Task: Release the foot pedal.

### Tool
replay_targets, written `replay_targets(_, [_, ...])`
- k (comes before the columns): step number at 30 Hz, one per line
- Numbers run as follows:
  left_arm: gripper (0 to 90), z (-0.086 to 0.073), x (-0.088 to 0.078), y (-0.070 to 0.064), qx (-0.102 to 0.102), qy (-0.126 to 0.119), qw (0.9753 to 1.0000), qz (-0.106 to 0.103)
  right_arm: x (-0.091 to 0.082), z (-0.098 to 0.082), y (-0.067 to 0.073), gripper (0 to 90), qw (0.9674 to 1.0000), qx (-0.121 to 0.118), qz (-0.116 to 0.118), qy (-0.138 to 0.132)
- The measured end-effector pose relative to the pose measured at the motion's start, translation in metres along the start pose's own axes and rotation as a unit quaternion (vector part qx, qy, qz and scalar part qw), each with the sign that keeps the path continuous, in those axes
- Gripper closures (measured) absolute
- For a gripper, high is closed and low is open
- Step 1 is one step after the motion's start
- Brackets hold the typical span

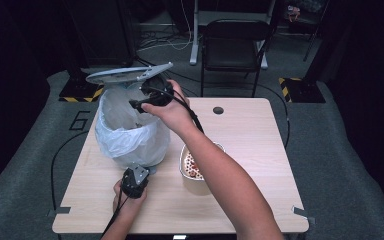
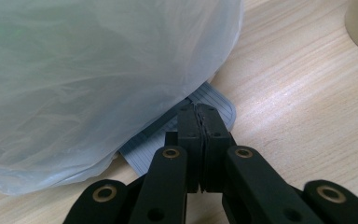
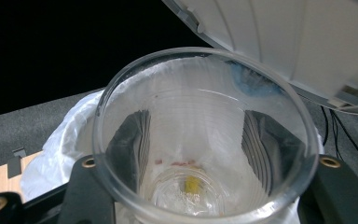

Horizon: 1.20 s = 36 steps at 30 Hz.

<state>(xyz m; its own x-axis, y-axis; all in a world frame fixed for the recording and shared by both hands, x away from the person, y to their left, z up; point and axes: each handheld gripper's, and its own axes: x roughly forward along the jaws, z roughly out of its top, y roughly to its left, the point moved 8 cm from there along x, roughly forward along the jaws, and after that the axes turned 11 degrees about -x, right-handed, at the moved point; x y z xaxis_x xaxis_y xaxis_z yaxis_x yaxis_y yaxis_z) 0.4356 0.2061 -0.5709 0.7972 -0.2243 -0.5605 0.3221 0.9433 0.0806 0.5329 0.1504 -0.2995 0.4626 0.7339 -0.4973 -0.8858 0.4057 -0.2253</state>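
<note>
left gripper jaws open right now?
No. In the left gripper view the left gripper has its two black jaws pressed together, tips on the grey ribbed pedal sticking out from under the bag-lined bin.

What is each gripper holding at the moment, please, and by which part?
The right gripper holds a clear plastic cup by its lower body, over the lined bin. The left gripper is shut, pressing the bin's grey pedal, gripping nothing.
</note>
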Motion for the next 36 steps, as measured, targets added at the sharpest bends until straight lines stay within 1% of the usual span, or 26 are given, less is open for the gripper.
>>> replay_targets(3, [88.8,0.0,0.0,0.0,0.0,0.0,1.0,0.001,0.007,0.001,0.002,40.9,1.0,0.0,-0.004,-0.001])
replay_targets(7, [88.8,0.0,0.0,0.0,0.0,0.001,1.0,0.0,0.015,0.001,0.003,40.7,0.9999,0.007,-0.009,0.002])
replay_targets(10, [88.8,0.0,0.0,0.0,0.0,0.0,1.0,0.001,0.02,-0.001,0.004,40.7,0.9999,0.009,-0.011,0.002])
replay_targets(12, [88.8,0.0,0.0,0.0,0.0,0.0,1.0,0.001,0.024,-0.002,0.005,39.3,0.9999,0.011,-0.007,0.003])
replay_targets(14, [88.8,0.0,0.0,0.0,0.0,0.0,1.0,0.001,0.029,-0.003,0.006,33.4,1.0,0.009,-0.002,0.004])
replay_targets(15, [88.8,0.0,0.0,0.0,0.0,0.0,1.0,0.0,0.032,-0.004,0.007,24.6,0.9999,0.012,-0.008,0.002])
replay_targets(16, [88.8,0.0,0.0,0.0,0.0,0.0,1.0,0.001,0.034,-0.004,0.005,16.1,0.9996,0.021,-0.018,0.001])
replay_targets(17, [88.8,0.0,0.0,0.0,0.0,0.0,1.0,0.001,0.037,-0.006,0.006,13.3,0.9989,0.046,-0.012,-0.003])
replay_targets(18, [88.9,0.0,0.0,0.0,-0.001,0.0,1.0,0.0,0.037,-0.008,0.005,12.4,0.9982,0.058,-0.012,-0.006])
replay_targets(19, [88.8,0.001,0.0,0.001,0.002,-0.002,1.0,0.004,0.037,-0.008,0.004,10.1,0.9978,0.062,-0.019,-0.014])
replay_targets(20, [88.8,0.001,0.0,0.001,0.002,-0.002,1.0,0.003,0.036,-0.008,0.004,9.5,0.9976,0.064,-0.019,-0.02])
replay_targets(21, [88.8,0.0,0.0,0.0,-0.004,-0.003,1.0,0.0,0.035,-0.009,0.004,9.5,0.9976,0.063,-0.017,-0.023])
replay_targets(23, [88.8,0.0,0.0,0.0,-0.003,-0.003,1.0,0.0,0.03,-0.012,0.002,9.5,0.9974,0.064,-0.021,-0.025])
replay_targets(26, [88.8,0.0,0.0,0.0,-0.003,-0.002,1.0,0.001,0.022,-0.014,0.001,9.7,0.9973,0.066,-0.021,-0.025])
replay_targets(27, [88.8,0.001,0.0,0.0,0.0,-0.004,1.0,0.002,0.017,-0.016,0.001,10.3,0.9975,0.064,-0.018,-0.025])
replay_targets(28, [88.8,0.0,0.0,0.0,-0.003,-0.003,1.0,0.002,0.013,-0.017,0.001,10.4,0.9976,0.062,-0.015,-0.025])
replay_targets(29, [88.8,0.001,0.0,0.001,0.001,-0.004,1.0,0.004,0.01,-0.017,0.002,11.1,0.9974,0.066,-0.015,-0.026])
replay_targets(31, [88.8,0.001,0.0,0.001,-0.002,-0.005,1.0,0.002,0.0,-0.021,0.002,12.9,0.9979,0.057,-0.013,-0.027])
replay_targets(33, [88.8,0.0,0.0,0.0,-0.002,-0.003,1.0,0.002,-0.01,-0.026,-0.001,13.8,0.998,0.054,-0.015,-0.028])
replay_targets(34, [88.8,0.0,0.0,0.0,-0.001,-0.002,1.0,0.002,-0.016,-0.029,-0.003,13.8,0.9976,0.059,-0.018,-0.031])
replay_targets(36, [88.8,0.001,0.0,0.001,-0.001,-0.004,1.0,0.004,-0.026,-0.036,-0.006,14.0,0.9977,0.056,-0.024,-0.03])
